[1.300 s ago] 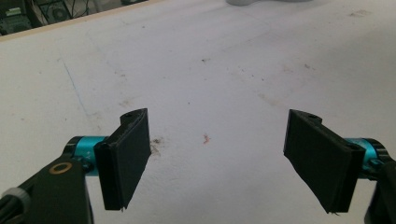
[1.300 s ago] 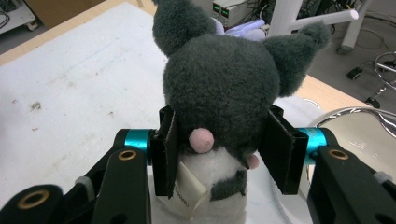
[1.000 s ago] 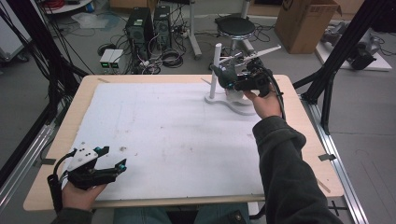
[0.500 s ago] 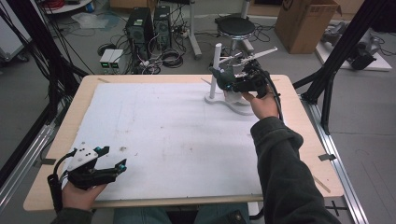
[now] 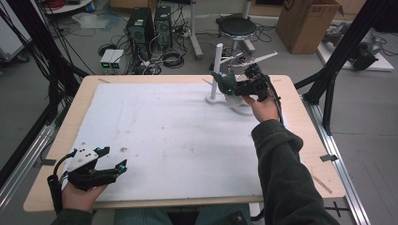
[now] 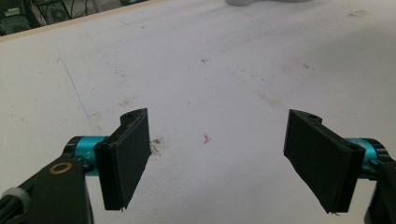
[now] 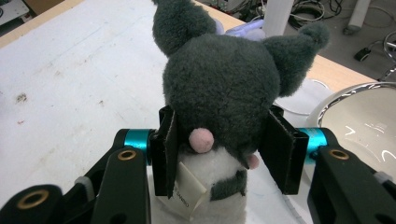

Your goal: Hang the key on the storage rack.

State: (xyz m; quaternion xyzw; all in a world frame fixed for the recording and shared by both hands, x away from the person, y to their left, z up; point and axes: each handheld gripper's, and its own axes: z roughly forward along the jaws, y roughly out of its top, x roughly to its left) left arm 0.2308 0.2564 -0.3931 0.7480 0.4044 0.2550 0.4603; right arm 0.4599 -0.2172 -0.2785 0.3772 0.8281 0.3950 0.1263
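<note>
Bowl (image 7: 359, 121) empty, beside plush toy (image 7: 233, 88). Right gripper (image 7: 224, 149) clamps plush, raised by white stand (image 5: 217, 70). Left gripper (image 6: 217, 154) spread wide, empty, resting low.

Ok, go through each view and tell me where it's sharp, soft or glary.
High view: even light, slightly soft, right gripper small and indistinct. Left gripper view: jaws and stained table cover sharp, no glare. Right gripper view: plush toy crisp between the jaws, bright reflections on the shiny bowl, background cables blurred.
</note>
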